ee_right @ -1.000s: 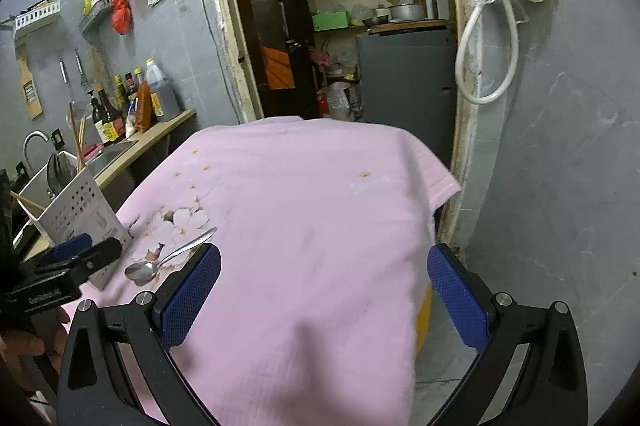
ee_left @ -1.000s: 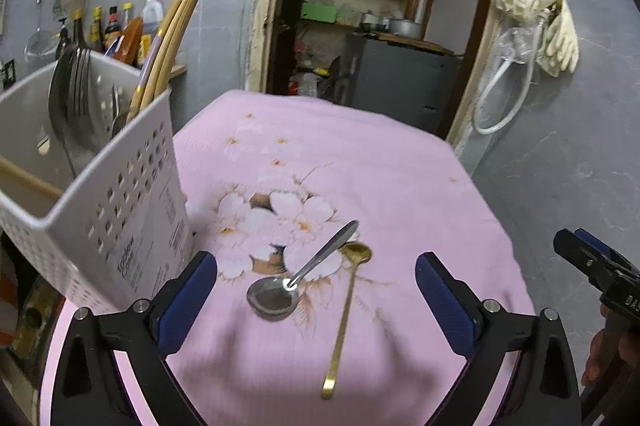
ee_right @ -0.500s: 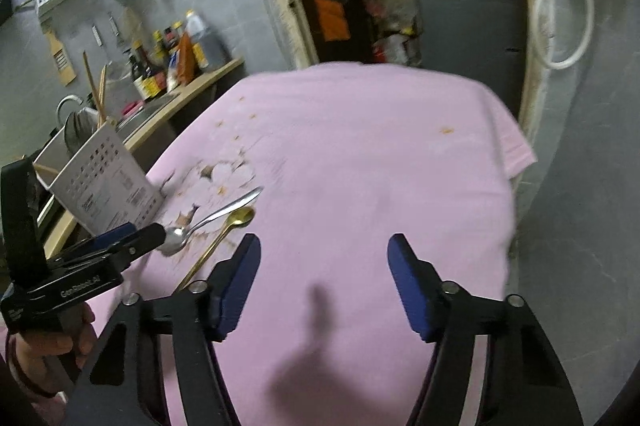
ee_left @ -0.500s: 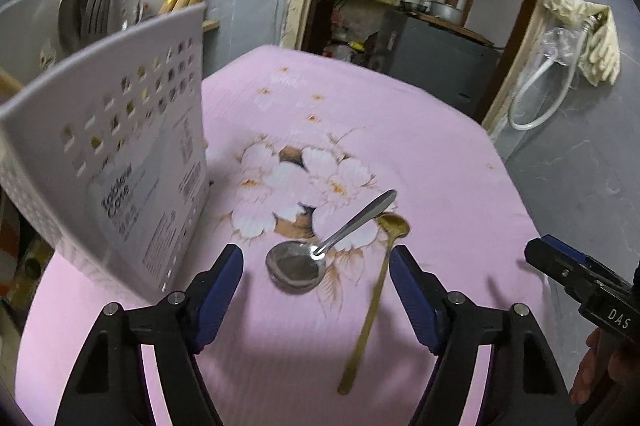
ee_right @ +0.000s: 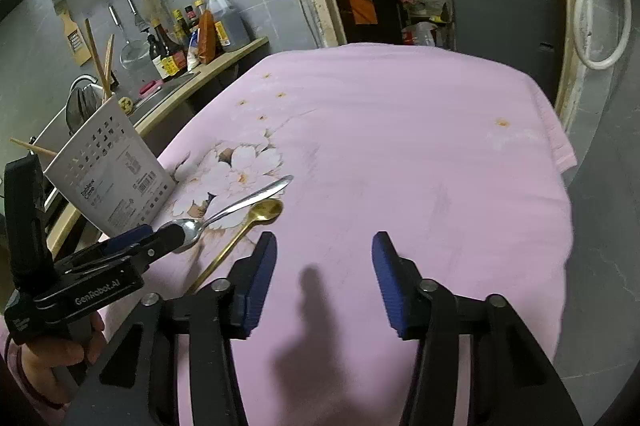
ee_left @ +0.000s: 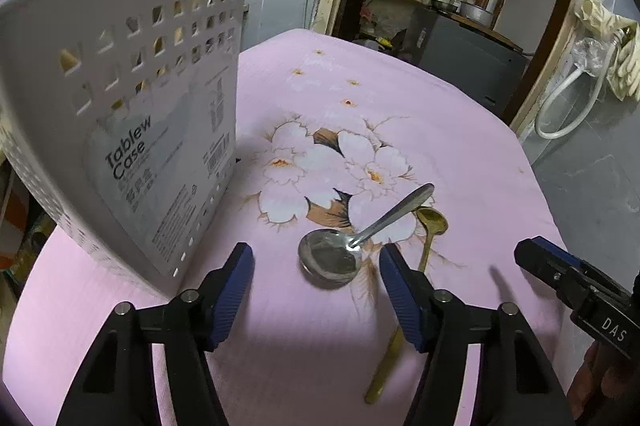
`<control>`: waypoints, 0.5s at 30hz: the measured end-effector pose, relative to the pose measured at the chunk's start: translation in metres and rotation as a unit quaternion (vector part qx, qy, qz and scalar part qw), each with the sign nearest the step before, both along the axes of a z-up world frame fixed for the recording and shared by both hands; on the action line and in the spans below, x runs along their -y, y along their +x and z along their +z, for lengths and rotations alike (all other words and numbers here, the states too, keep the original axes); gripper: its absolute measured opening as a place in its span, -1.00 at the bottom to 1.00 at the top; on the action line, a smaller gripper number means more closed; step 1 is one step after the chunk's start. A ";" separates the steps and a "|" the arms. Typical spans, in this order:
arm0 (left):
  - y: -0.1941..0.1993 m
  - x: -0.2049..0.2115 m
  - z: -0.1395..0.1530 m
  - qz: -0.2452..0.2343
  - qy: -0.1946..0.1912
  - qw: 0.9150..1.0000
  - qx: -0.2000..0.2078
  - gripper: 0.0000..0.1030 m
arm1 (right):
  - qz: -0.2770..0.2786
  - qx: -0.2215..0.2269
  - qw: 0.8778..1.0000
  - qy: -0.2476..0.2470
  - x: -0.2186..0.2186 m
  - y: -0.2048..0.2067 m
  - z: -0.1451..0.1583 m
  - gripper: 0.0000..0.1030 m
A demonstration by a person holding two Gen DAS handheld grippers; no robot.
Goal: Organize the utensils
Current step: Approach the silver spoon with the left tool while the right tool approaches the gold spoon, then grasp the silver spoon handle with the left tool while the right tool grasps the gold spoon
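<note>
The left gripper [ee_left: 316, 282] hangs just above the pink flowered cloth [ee_left: 440, 129]. Its jaws have just been closing and now stand half open; nothing is pressed between the pads. The bowl of the silver spoon [ee_left: 332, 256] lies in the gap, nearer the right pad, and its handle runs away toward 1 o'clock. The spoon is polished steel with a round deep bowl facing up. Beside it, at 3 o'clock, lies a thin gold spoon [ee_left: 430, 222], its handle passing behind the right finger [ee_left: 400, 294]. At 10 o'clock stands the white perforated utensil basket [ee_left: 132, 97], holding cutlery and chopsticks. The right gripper [ee_right: 324, 274] has also been closing; it is partly open, with only bare cloth between its pads.
</note>
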State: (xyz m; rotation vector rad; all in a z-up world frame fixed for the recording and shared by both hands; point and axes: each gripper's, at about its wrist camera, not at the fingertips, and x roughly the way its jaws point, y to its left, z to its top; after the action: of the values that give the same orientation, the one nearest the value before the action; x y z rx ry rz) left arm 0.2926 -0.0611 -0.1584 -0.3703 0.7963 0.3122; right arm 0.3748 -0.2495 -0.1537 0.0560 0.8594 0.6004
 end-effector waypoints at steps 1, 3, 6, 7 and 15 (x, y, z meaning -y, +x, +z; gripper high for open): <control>0.000 -0.001 -0.001 0.001 -0.002 1.000 -0.001 0.14 | 0.004 -0.002 1.000 0.001 -0.002 0.001 -0.001 -0.28; 0.000 -0.002 -0.002 0.000 -0.006 1.000 -0.001 0.08 | 0.014 -0.007 1.000 0.004 -0.006 0.003 -0.002 -0.37; 0.001 -0.005 -0.004 0.000 -0.012 1.000 -0.001 -0.02 | 0.036 -0.021 0.999 0.005 -0.016 0.008 -0.007 -0.46; 0.001 -0.005 -0.004 0.000 -0.014 1.000 0.000 -0.06 | 0.041 -0.024 0.999 0.004 -0.018 0.010 -0.009 -0.52; 0.003 -0.007 -0.006 0.004 -0.019 1.000 0.005 -0.20 | 0.066 -0.033 0.997 -0.001 -0.038 0.016 -0.018 -0.53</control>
State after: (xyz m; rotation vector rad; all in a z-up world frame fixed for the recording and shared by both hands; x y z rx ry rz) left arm 0.2958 -0.0546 -0.1645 -0.4111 0.7925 0.3033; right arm 0.3908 -0.2120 -0.1717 0.0176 0.9331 0.7259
